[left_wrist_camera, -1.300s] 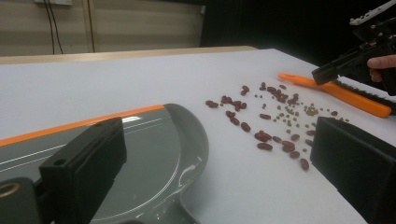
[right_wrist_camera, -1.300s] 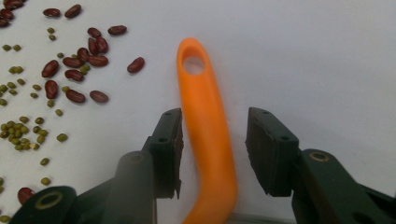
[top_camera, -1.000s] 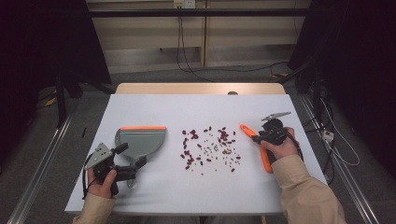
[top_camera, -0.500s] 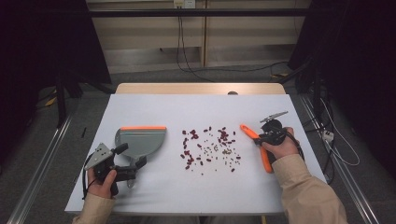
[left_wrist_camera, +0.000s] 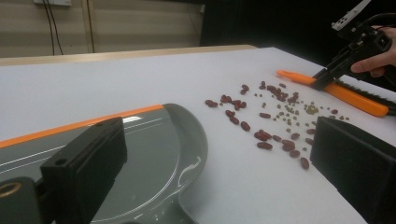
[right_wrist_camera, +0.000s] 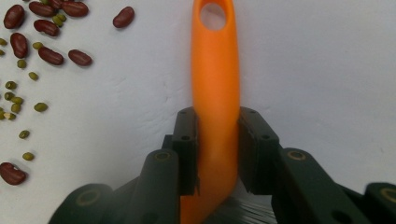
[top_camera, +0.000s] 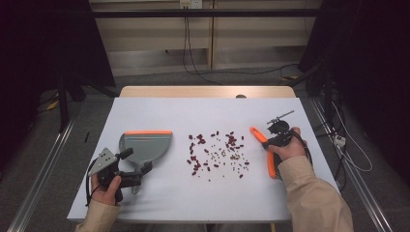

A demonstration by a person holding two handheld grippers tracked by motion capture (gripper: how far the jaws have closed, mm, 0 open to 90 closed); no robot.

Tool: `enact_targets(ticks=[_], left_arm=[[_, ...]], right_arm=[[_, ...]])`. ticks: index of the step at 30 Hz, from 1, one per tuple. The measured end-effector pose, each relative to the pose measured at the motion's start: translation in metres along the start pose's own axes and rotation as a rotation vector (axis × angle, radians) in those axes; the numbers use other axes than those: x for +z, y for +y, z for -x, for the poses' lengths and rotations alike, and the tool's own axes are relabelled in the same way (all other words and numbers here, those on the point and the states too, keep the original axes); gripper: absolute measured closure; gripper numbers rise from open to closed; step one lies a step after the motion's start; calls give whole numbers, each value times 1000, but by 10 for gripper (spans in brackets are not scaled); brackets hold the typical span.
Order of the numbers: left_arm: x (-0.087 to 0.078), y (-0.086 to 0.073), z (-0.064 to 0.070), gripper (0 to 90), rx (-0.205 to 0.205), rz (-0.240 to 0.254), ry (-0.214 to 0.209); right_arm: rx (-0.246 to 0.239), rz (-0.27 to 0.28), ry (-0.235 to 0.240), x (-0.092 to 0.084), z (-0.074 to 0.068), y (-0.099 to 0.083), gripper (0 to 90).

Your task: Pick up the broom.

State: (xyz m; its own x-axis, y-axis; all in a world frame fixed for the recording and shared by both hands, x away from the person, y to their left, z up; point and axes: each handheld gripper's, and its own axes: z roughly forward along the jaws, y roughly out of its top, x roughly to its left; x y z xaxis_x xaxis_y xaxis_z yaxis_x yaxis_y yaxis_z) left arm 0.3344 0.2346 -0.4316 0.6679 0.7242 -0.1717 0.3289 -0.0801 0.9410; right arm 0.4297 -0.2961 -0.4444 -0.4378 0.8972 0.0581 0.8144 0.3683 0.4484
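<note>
A grey dustpan (top_camera: 145, 145) with an orange front edge lies left of centre on the white table (top_camera: 208, 116). My left gripper (top_camera: 138, 160) is open at its near end, and the pan's handle neck (left_wrist_camera: 184, 205) sits low between the wide-apart jaws. Red and small green beans (top_camera: 217, 151) lie scattered mid-table, also seen beyond the pan (left_wrist_camera: 266, 135). An orange brush (top_camera: 265, 150) lies to their right. My right gripper (top_camera: 274, 141) is shut on its orange handle (right_wrist_camera: 215, 70), a black pad (right_wrist_camera: 187, 140) pressed to each side. Bristles show dark under the jaws.
The table's right edge runs close beside the right hand (top_camera: 290, 147). A wooden strip (top_camera: 208, 92) borders the far edge. Bare white surface lies in front of the beans and between the beans and the dustpan. Cables (top_camera: 348, 150) trail on the floor at the right.
The right gripper has edged very slightly left with the brush in it. The left gripper and the dustpan have stayed put.
</note>
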Motion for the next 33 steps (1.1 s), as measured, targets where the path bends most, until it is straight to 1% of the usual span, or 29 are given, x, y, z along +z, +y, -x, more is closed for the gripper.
enact_targets(ticks=[2,3,5,8,12,13,14,15,16,17,18,19,20,21,22,24,25,26,27,28,29,30,31,32,33], left_arm=[[0,0,0,36,-2,4,1],[-1,0,0,36,-2,6,2],[-1,1,0,36,2,7,8],[-2,1,-1,37,-4,11,11],[-3,2,-1,37,0,16,18],[-3,2,-1,37,-1,17,20],[-3,2,-1,37,-1,17,21],[-3,2,-1,37,-1,15,20],[-3,2,-1,37,2,15,21],[-3,2,-1,37,0,15,24],[-3,2,-1,37,-2,18,24],[-3,3,0,37,-3,21,22],[-2,3,1,36,0,19,22],[-2,4,1,37,1,19,21],[-1,4,2,38,4,17,14],[1,6,4,44,7,14,6],[2,8,6,44,8,17,4],[2,9,8,44,0,26,-3],[3,12,10,43,6,31,-6],[3,14,12,43,12,36,-4],[4,17,15,41,10,42,-10],[5,19,17,41,16,45,-16],[6,22,19,41,21,48,-21],[7,24,22,41,21,51,-27],[9,27,25,41,26,52,-33]], right_arm=[[9,11,4,0,1,-1,712],[-6,15,5,-1,0,-2,713],[5,23,10,-1,1,-3,713],[-14,27,-11,-2,-2,-3,714],[-7,40,-6,-3,-2,-5,714],[-9,58,-9,-5,-1,-5,714],[-8,59,5,-6,-1,-5,713],[-7,92,4,-10,0,-6,714],[-7,92,4,-10,0,-6,714],[5,107,11,-13,1,-7,714],[6,133,8,-16,1,-8,714],[8,148,25,-19,2,-9,713],[15,187,23,-23,2,-11,714],[20,209,33,-27,3,-12,714],[22,250,35,-32,4,-14,713],[38,307,43,-40,6,-20,713],[40,354,34,-44,7,-24,714],[48,379,43,-47,8,-28,713],[61,412,42,-51,8,-32,713],[63,445,46,-55,8,-36,714],[71,501,50,-62,7,-43,714],[71,501,50,-62,7,-43,714],[72,522,58,-66,8,-46,714],[77,551,55,-70,7,-49,713],[68,575,57,-74,8,-51,713]])
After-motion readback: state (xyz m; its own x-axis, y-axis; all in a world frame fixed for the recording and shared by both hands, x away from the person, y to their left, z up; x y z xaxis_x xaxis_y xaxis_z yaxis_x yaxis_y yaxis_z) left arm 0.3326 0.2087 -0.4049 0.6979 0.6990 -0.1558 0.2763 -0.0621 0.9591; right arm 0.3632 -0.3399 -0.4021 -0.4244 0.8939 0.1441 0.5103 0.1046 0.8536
